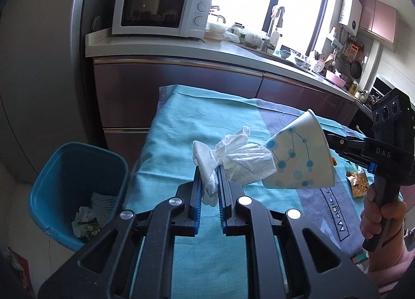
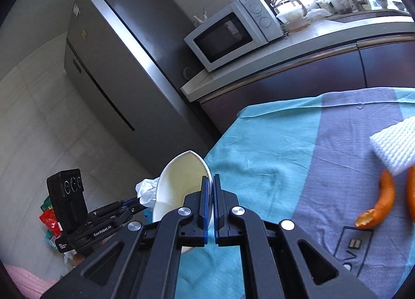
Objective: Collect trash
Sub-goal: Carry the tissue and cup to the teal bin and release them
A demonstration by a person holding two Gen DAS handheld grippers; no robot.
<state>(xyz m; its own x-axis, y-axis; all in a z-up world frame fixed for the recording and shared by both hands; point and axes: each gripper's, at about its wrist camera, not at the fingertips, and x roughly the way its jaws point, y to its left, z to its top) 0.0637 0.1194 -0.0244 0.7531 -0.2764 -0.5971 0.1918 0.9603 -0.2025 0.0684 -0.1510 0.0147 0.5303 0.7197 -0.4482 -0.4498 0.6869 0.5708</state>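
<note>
Left hand-held gripper [image 1: 209, 169] is clamped on a crumpled white paper tissue [image 1: 233, 156], held above the teal-cloth-covered counter [image 1: 181, 122]. Right hand-held gripper [image 2: 210, 182] pinches the wall of a white paper cup with blue dot pattern [image 1: 298, 159], lifted beside the tissue. Blue plastic trash bin [image 1: 52, 169] stands on the floor left of the counter, apparently holding scraps.

A white microwave [image 1: 160, 11] sits on the counter [image 1: 160, 46] beside a grey fridge [image 2: 114, 65].

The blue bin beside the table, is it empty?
No. The left wrist view shows the blue bin already holding crumpled paper and a white foam net at its bottom.
</note>
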